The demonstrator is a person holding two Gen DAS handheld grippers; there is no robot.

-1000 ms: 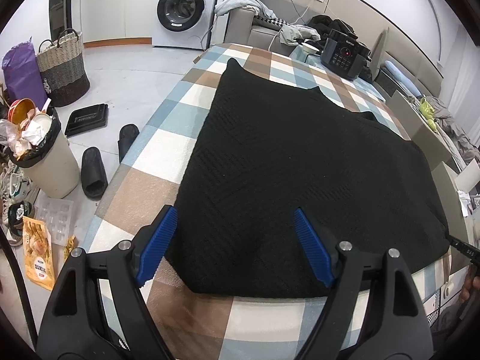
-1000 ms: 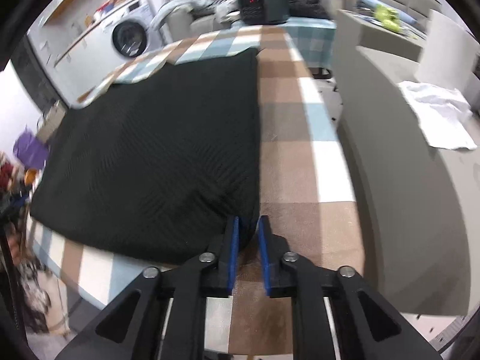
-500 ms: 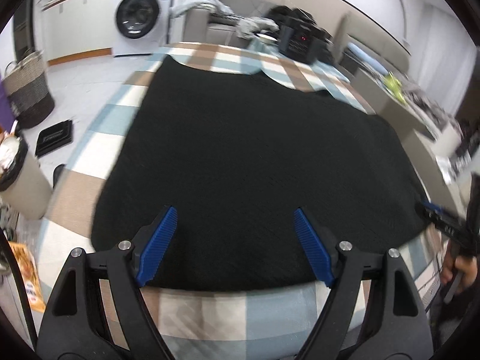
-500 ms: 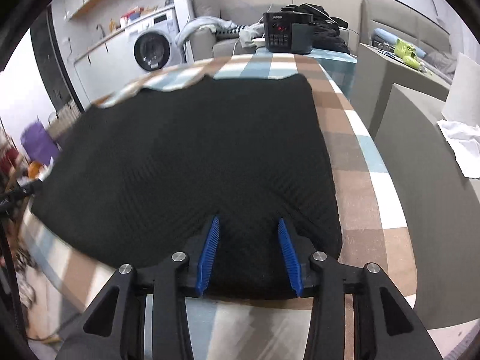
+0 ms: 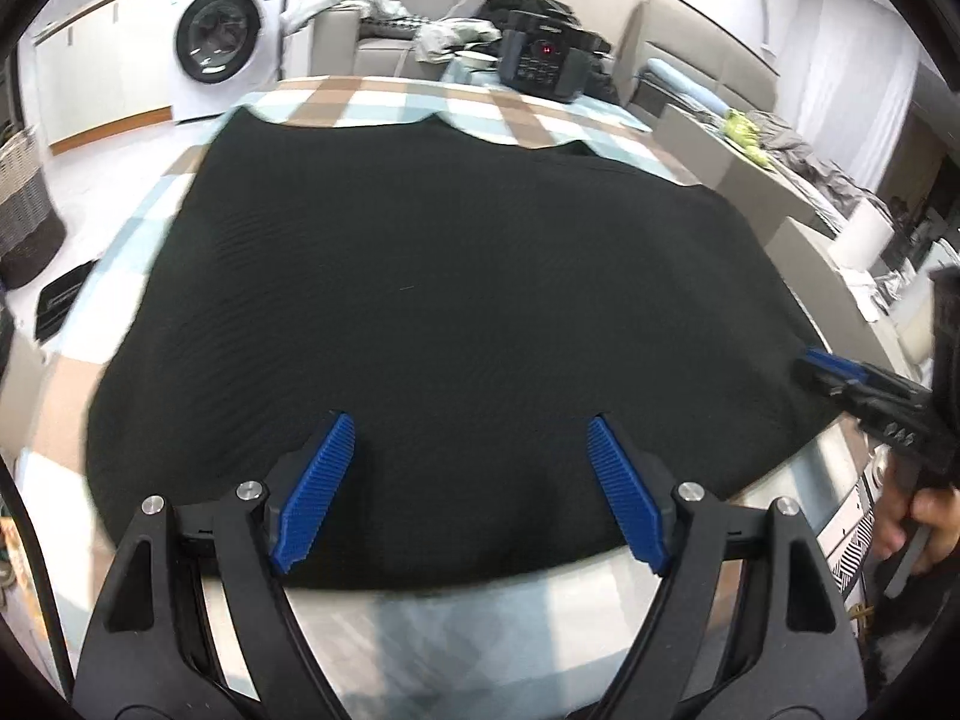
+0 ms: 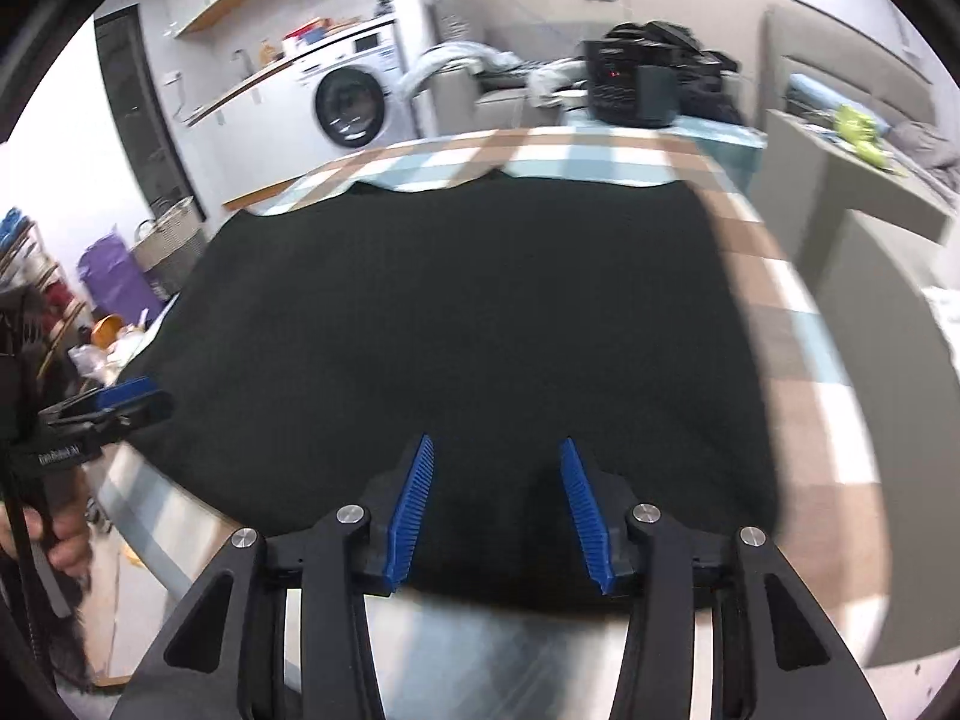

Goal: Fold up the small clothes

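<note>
The checked tablecloth [image 5: 384, 97] is seen stretched over the whole table, brown, pale blue and white squares showing along the far edge and down both sides. Most of it is covered by the black garment [image 5: 456, 300], which is spread flat with its scalloped far hem pointed toward the room and its near edge lying just short of the table's near rim. Behind the table a white washing machine [image 5: 225, 42] is set against the wall, and a black appliance [image 5: 543, 57] with a red display is parked at the table's far end. In the left wrist view, the left gripper [image 5: 468, 480] is held wide apart above the garment's near edge, nothing caught between the blue pads [image 5: 315, 495], with the cloth lying under and ahead of them. In the right wrist view, the right gripper [image 6: 497, 498] is likewise parted, less widely, over the near edge, and no fabric is pinched. Each tool is glimpsed from the other camera: the right one at the garment's right edge, the left one at its left edge, each gripped by a hand.
</note>
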